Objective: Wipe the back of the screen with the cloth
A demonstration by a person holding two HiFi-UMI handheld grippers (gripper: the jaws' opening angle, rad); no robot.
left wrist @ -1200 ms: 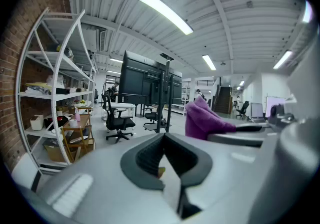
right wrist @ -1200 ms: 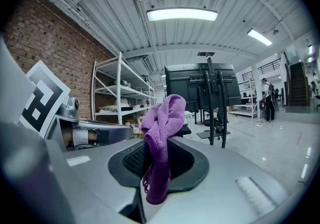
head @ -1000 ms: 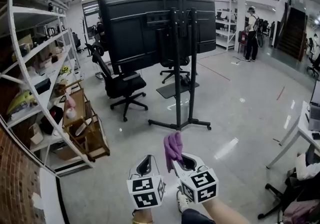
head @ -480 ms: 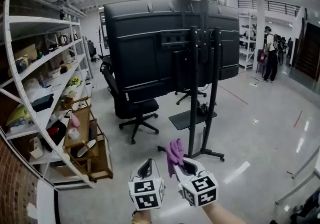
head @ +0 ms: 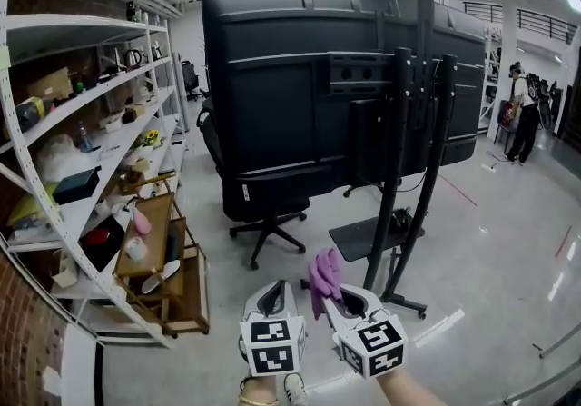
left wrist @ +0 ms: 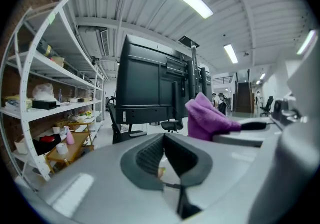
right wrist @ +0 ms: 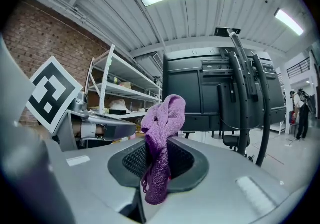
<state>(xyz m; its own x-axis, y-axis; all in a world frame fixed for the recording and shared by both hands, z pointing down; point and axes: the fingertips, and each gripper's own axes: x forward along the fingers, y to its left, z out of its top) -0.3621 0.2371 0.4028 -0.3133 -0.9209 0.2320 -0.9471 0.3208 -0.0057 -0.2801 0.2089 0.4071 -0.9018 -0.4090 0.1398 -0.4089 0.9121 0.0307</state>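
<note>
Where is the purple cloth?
In the head view, the purple cloth is low in the middle, pinched in the right gripper, beside the left gripper and before the screen stand.

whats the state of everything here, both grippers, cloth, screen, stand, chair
left gripper: shut, empty
right gripper: shut on the cloth
cloth: bunched, sticking up out of the jaws, not touching the screen
screen: upright on its stand, back toward the person
stand: upright on the floor
office chair: upright, partly hidden behind the screen
</note>
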